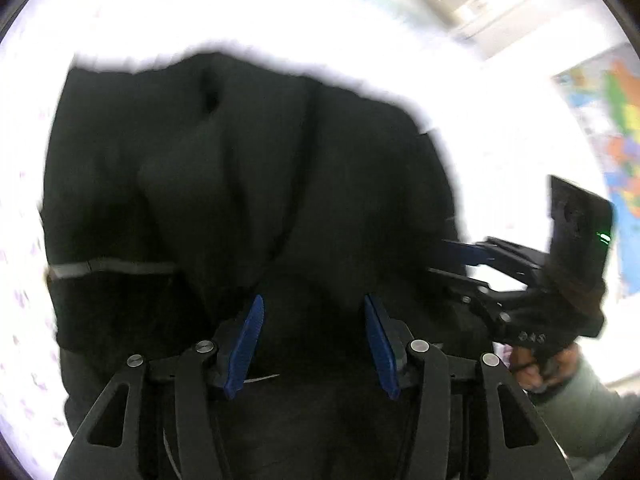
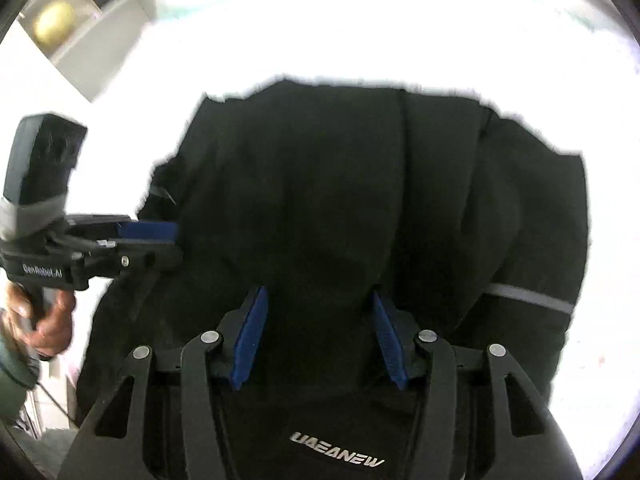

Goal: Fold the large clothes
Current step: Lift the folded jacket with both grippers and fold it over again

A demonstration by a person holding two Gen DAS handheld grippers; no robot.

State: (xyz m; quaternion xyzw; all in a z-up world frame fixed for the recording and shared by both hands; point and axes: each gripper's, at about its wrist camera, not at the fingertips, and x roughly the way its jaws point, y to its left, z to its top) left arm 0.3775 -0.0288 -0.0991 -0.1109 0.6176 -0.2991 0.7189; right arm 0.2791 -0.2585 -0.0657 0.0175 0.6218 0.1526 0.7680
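Note:
A large black garment (image 1: 248, 184) lies bunched on a bright white surface (image 1: 200, 12). A grey stripe (image 1: 112, 266) crosses one part of it. My left gripper (image 1: 314, 300) points down over the cloth with its blue pads apart; dark fabric lies in the gap and nothing is pinched. My right gripper (image 2: 320, 294) stands the same way over the garment (image 2: 340, 184), open, above a white logo (image 2: 336, 454). Each gripper shows in the other's view at the garment's side edge: the right one (image 1: 444, 264) and the left one (image 2: 172, 240).
A hand (image 1: 532, 364) in a pale green sleeve holds the right gripper's handle; another hand (image 2: 48, 320) holds the left one. A colourful map-like sheet (image 1: 616, 140) sits at the far right. A pale shelf with a yellow round object (image 2: 54, 26) stands beyond the surface.

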